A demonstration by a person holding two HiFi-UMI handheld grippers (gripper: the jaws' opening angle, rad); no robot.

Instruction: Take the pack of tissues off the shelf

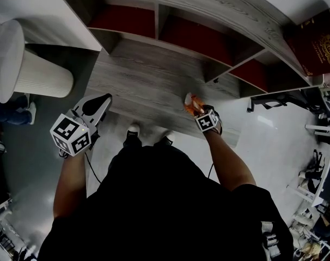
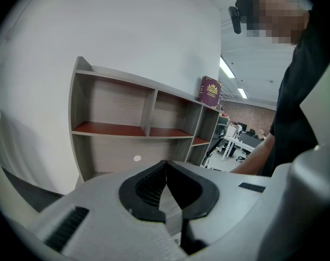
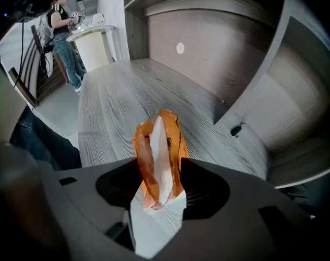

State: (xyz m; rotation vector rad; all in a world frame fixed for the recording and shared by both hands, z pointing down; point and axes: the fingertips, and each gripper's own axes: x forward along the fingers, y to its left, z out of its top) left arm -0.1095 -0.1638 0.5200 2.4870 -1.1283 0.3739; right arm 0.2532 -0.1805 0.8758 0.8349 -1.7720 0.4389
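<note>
Left gripper (image 2: 166, 167) shut on nothing, hanging by the front edge of the grey wood counter (image 3: 116, 102); right gripper (image 3: 160, 165) spread wide around the orange-and-white plastic pack of tissues (image 3: 157, 145), pads apparently off it, pack upright on edge on that counter, below the grey wood shelf (image 1: 208, 1). Probably the letting-go: draw straight back along the jaws, no sideways brush, lest the pack topple. Nothing showing in the shelf's red-floored compartments (image 1: 127, 20); only a maroon box (image 1: 317, 39) on top.

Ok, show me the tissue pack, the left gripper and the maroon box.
tissue pack (image 3: 144, 162), right gripper view, its orange wrapper.
left gripper (image 2: 166, 165), left gripper view, between its closed tips.
maroon box (image 1: 317, 42), head view, its printed face.
</note>
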